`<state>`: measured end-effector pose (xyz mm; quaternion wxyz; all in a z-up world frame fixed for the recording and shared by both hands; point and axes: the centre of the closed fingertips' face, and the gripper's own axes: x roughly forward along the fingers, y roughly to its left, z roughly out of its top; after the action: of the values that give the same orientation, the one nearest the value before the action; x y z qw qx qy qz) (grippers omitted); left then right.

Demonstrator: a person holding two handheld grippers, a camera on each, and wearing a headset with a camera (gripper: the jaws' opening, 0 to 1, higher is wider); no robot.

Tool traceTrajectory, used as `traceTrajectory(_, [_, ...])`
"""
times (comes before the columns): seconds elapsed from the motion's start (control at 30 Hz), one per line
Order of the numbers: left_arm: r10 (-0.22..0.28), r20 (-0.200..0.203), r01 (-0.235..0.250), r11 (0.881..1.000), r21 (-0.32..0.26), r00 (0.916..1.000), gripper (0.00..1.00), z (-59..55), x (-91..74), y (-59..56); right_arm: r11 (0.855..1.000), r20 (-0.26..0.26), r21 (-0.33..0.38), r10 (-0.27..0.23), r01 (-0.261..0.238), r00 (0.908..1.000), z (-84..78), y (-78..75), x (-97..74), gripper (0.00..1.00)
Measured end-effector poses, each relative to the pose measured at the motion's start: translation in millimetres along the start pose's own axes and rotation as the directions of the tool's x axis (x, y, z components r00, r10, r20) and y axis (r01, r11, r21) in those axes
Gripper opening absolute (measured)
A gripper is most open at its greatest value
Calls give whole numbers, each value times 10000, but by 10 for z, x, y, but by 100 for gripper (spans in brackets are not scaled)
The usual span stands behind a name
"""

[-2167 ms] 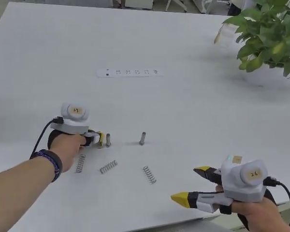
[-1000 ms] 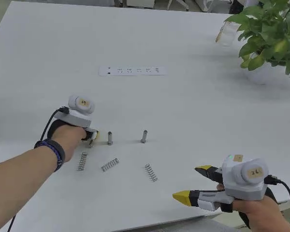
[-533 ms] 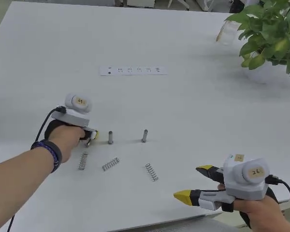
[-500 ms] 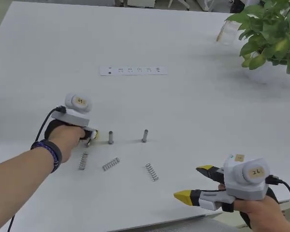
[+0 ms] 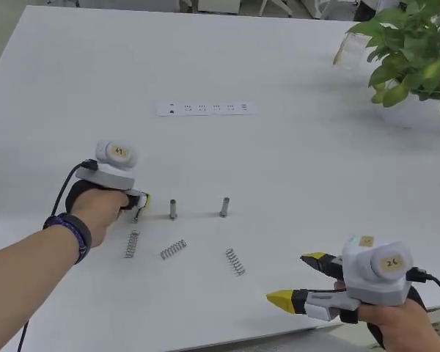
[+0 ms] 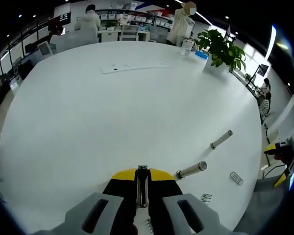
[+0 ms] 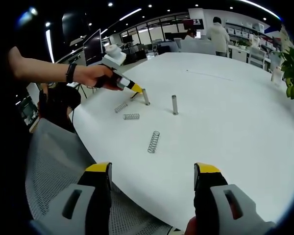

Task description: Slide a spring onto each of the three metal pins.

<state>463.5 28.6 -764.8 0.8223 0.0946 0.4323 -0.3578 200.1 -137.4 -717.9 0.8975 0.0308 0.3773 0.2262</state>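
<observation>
The left tool clamps a pin, the right tool gapes

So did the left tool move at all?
Yes. The left tool, shut on a pin, has drawn back leftward: its tip was almost touching the nearer standing pin, and now bare table shows between them.

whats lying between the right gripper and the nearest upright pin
A single loose spring lies on the table between the open right gripper and that pin; the rest is bare tabletop. The right gripper view shows it best.
</observation>
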Motion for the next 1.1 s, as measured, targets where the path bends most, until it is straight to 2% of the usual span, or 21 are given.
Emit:
traceTrajectory(0.63, [70,284,-70,10000,26,9996,0,-23,-144,-7,9999,29,-95,101,-101,9999,21,58,15,67])
traceTrajectory(1.1, [136,414,-141,9998,113,9991,0,-23,-222,-10,9999,41,-69,109,-109,9999,-6,46,10,67])
